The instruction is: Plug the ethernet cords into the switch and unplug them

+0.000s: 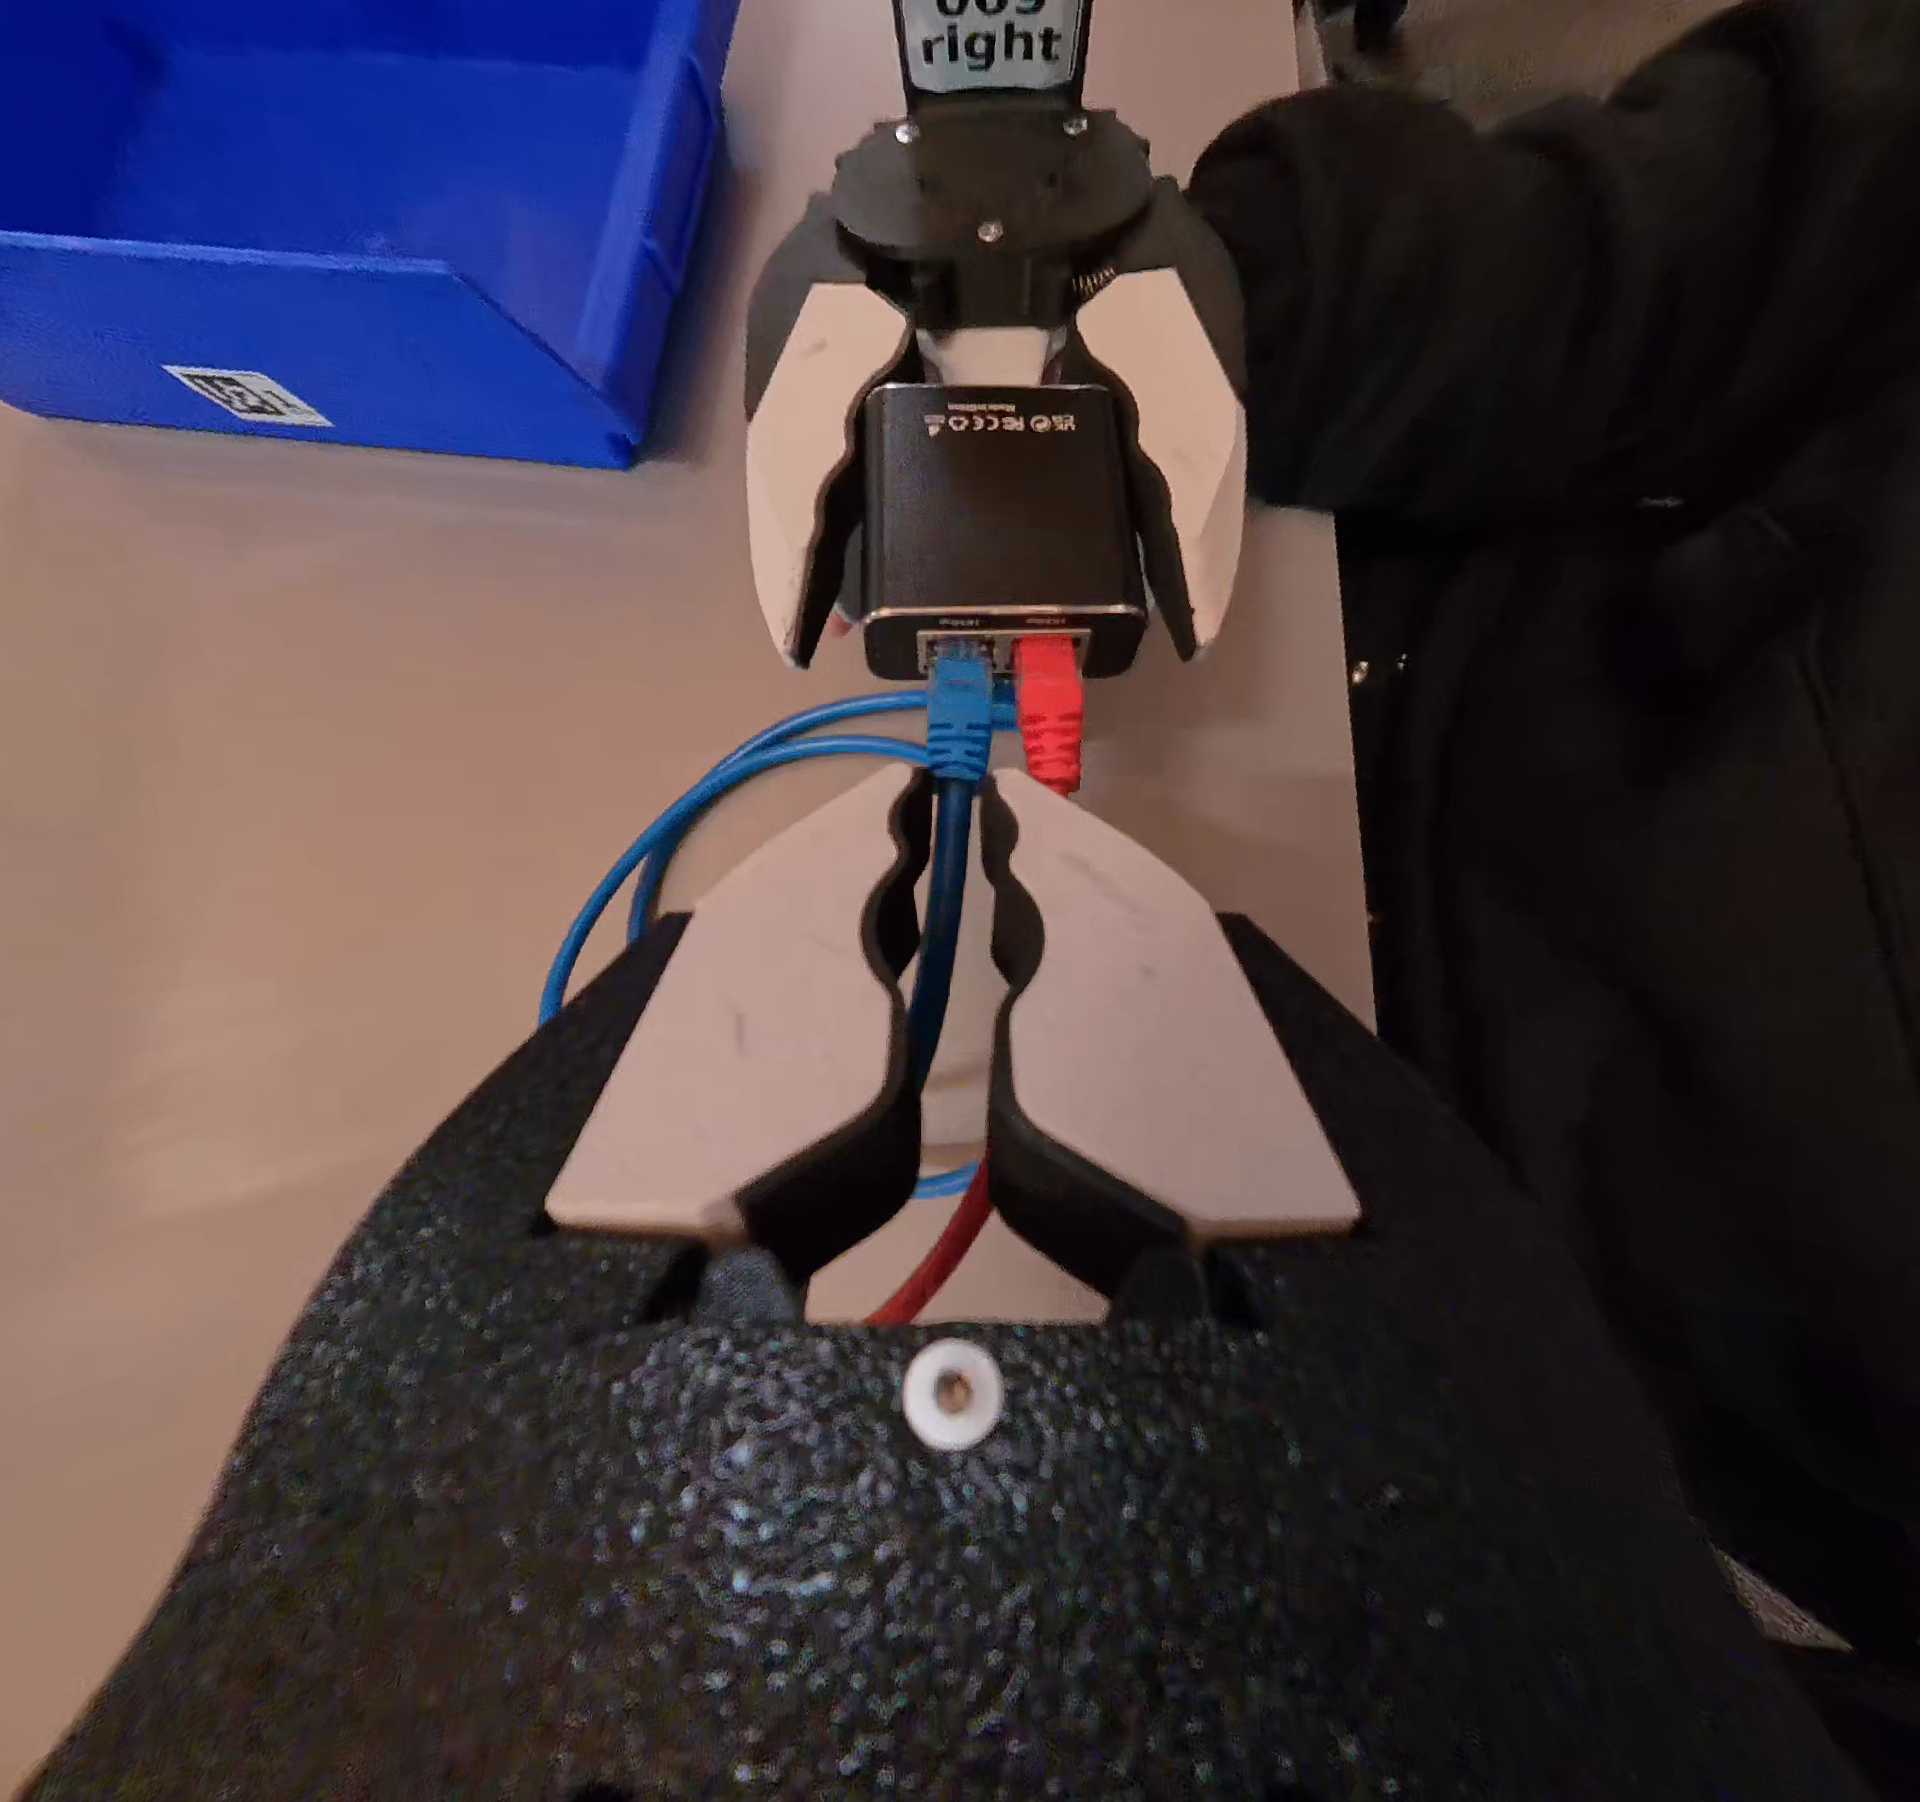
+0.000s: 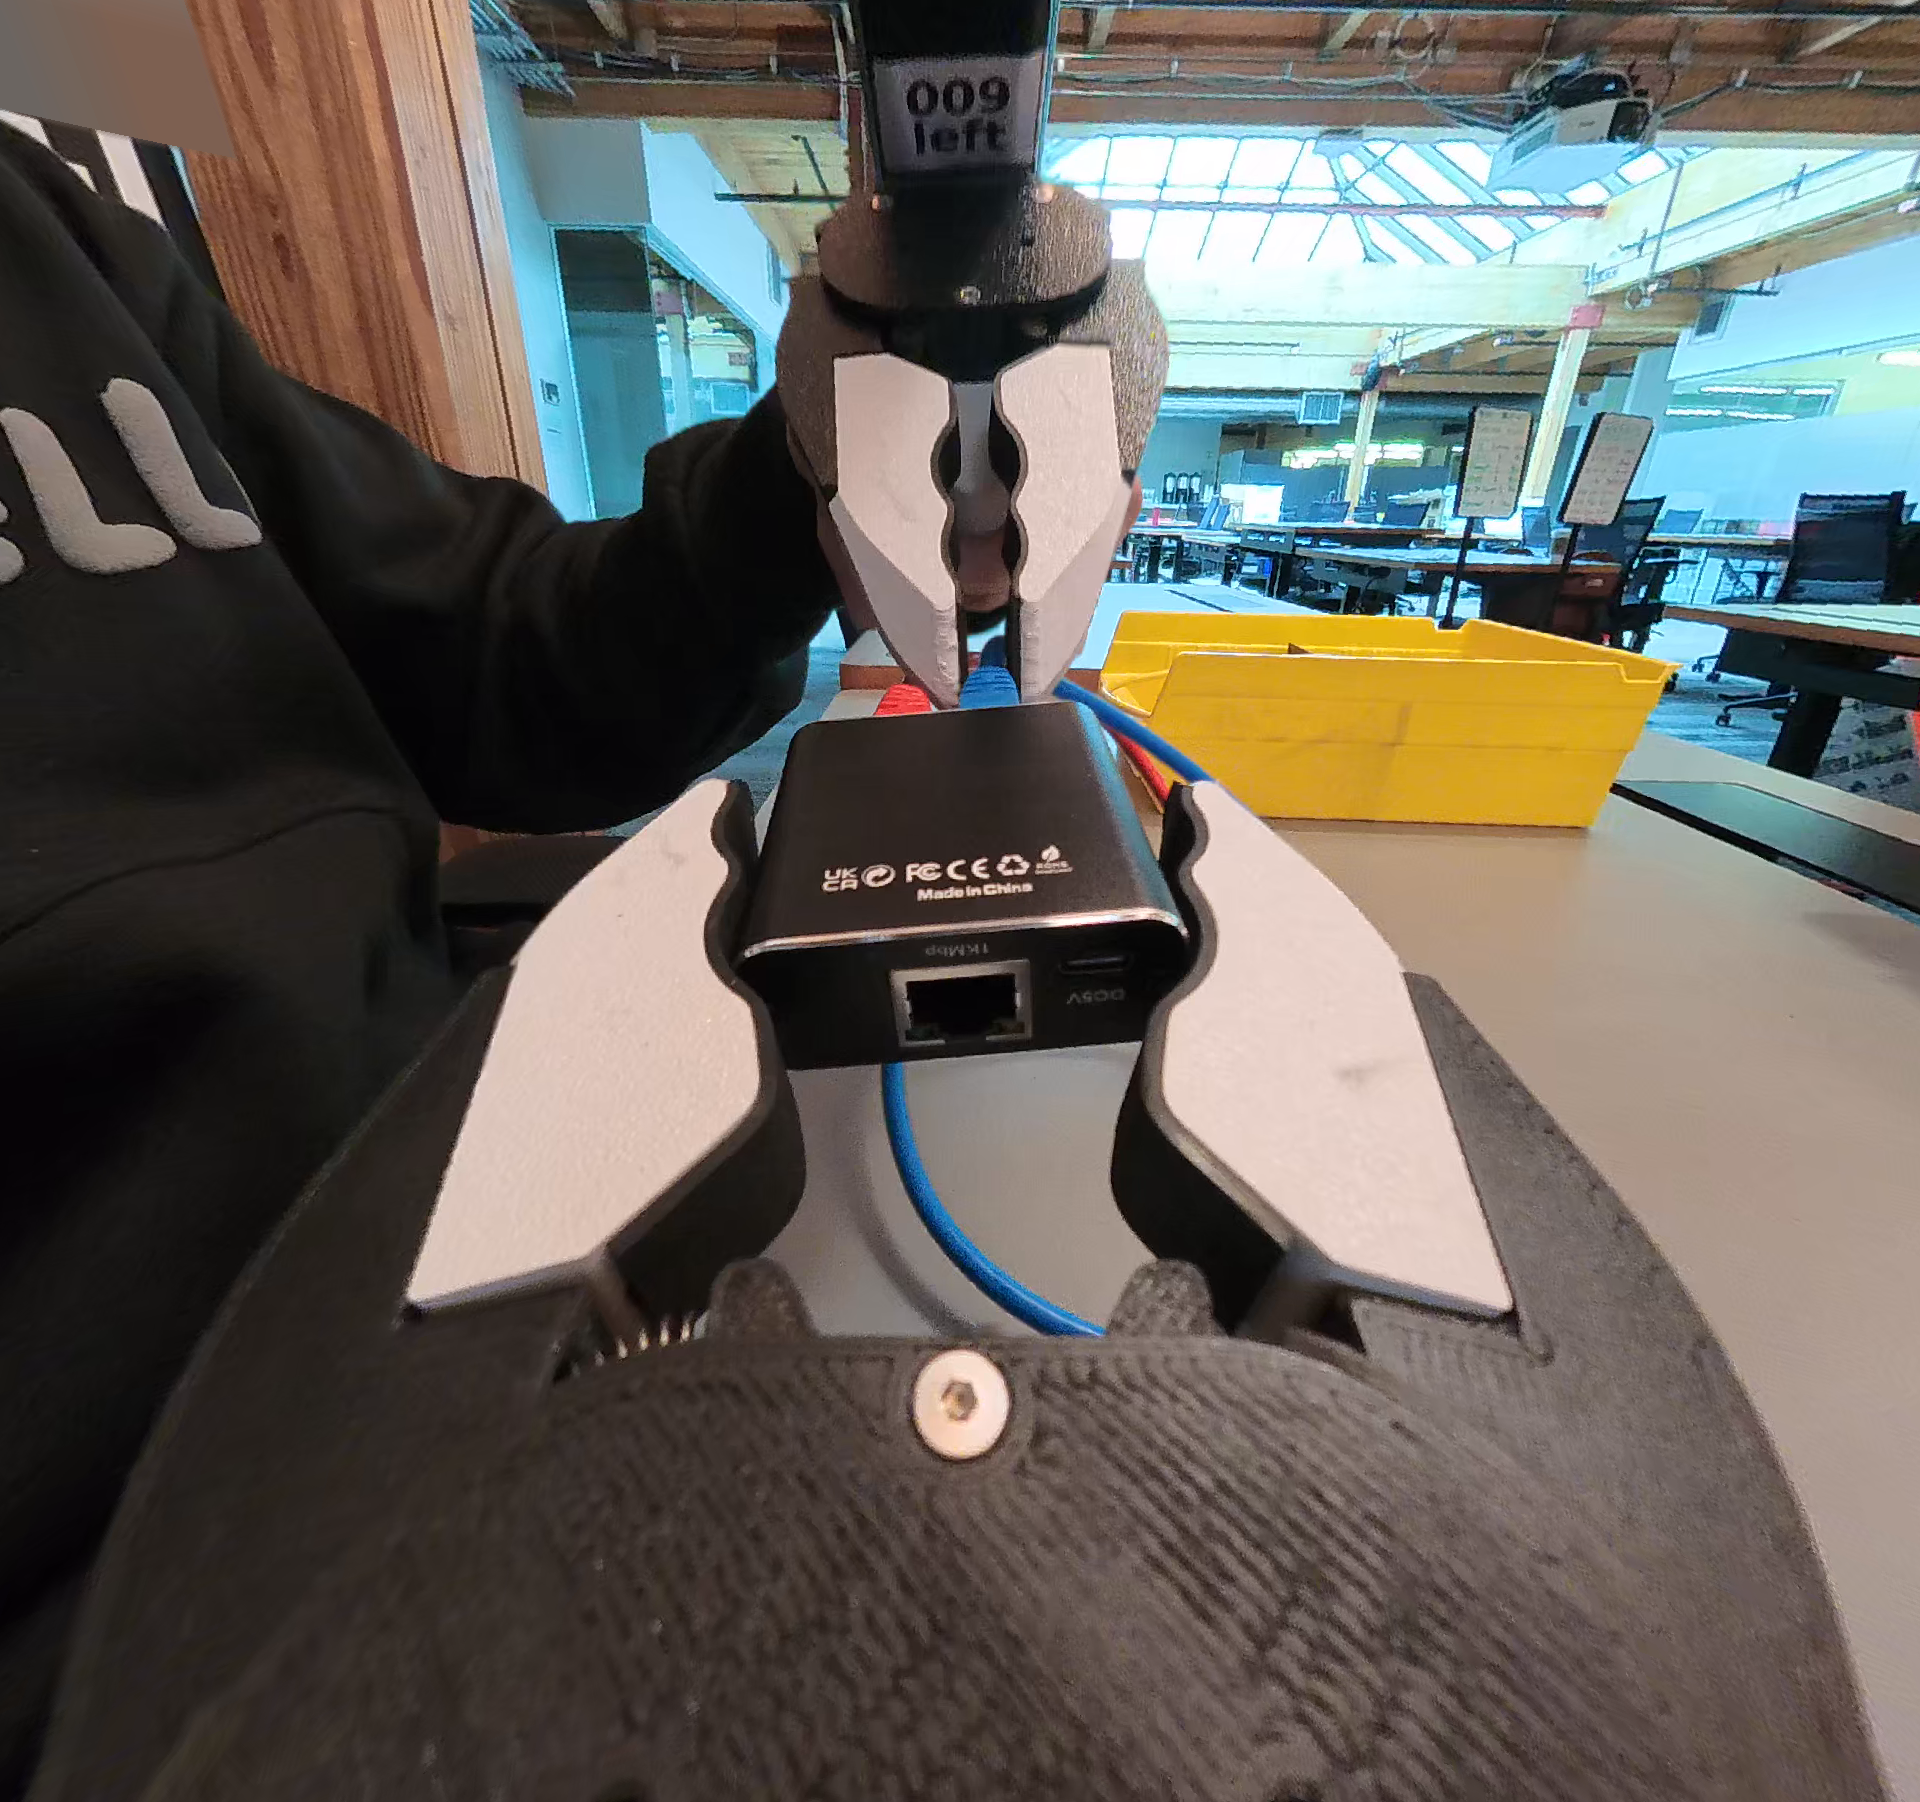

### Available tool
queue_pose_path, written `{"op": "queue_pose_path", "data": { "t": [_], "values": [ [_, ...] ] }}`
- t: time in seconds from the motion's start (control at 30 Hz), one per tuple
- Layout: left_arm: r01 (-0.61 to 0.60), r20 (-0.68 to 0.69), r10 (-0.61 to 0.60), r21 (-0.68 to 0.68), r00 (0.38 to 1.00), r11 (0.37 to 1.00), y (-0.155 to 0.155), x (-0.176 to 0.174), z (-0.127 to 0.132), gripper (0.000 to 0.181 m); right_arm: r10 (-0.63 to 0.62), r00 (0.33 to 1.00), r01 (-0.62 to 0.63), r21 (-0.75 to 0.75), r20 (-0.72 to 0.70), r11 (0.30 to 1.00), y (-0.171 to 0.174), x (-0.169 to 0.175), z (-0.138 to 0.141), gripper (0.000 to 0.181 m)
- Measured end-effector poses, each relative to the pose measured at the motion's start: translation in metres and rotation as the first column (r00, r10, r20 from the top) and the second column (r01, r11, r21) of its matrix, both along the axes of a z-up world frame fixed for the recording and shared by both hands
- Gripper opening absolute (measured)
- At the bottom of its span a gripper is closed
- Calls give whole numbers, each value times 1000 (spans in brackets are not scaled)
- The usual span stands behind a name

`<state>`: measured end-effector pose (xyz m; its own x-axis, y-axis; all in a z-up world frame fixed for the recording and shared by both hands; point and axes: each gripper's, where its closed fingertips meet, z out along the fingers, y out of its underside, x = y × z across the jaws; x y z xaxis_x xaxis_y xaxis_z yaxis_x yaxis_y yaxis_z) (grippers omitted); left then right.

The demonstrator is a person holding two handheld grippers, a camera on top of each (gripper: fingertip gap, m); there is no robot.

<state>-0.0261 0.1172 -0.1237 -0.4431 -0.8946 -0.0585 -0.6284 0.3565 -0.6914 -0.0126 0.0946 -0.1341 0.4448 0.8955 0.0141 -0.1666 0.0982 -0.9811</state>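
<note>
The small black switch [image 1: 992, 495] is clamped at its sides by my right gripper [image 1: 997, 651], a little above the table. A blue ethernet plug [image 1: 956, 703] and a red ethernet plug [image 1: 1049, 713] sit side by side in its ports. My left gripper [image 1: 954, 781] is shut on the blue cord just behind its plug. In the right wrist view my right gripper [image 2: 956, 796] holds the switch [image 2: 961, 848], whose near face has an empty port [image 2: 961, 1004]. My left gripper [image 2: 992, 692] pinches the blue plug [image 2: 987, 687] at the far end.
A blue bin [image 1: 312, 194] stands on the beige table [image 1: 312, 713] at the upper left. The blue cord [image 1: 623, 879] loops over the table. A yellow bin [image 2: 1382, 734] stands beyond the switch. A person's black sleeve [image 1: 1558, 402] is past the table's edge.
</note>
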Motion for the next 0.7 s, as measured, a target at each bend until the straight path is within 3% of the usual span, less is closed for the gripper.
{"op": "queue_pose_path", "data": {
  "t": [0.2,0.33,0.4,0.47,0.53,0.6,0.63,0.7],
  "values": [
    [-10,56,12,-37,998,999,1,3,-2,8,-11,1000,11,-1,-15,1000,2,0,1,75],
    [-45,183,41,17,982,999,14,11,6,9,-134,990,136,56,-34,989,22,10,13,75],
    [-185,310,157,63,938,981,33,15,23,31,-221,974,224,82,-48,971,29,16,19,75],
    [-370,480,306,44,823,928,55,9,51,37,-311,950,313,105,-40,944,36,22,23,75],
    [-554,601,486,-86,634,828,78,-13,74,46,-413,911,412,142,-24,900,45,30,28,75],
    [-658,570,664,-264,484,705,94,-36,64,46,-494,869,489,168,-14,856,53,30,33,74],
    [-662,485,729,-342,483,666,94,-40,44,49,-536,844,527,193,-2,828,57,28,35,75],
    [-554,277,772,-563,572,613,73,-33,5,56,-575,817,550,237,48,801,62,16,34,75]
  ]
}}
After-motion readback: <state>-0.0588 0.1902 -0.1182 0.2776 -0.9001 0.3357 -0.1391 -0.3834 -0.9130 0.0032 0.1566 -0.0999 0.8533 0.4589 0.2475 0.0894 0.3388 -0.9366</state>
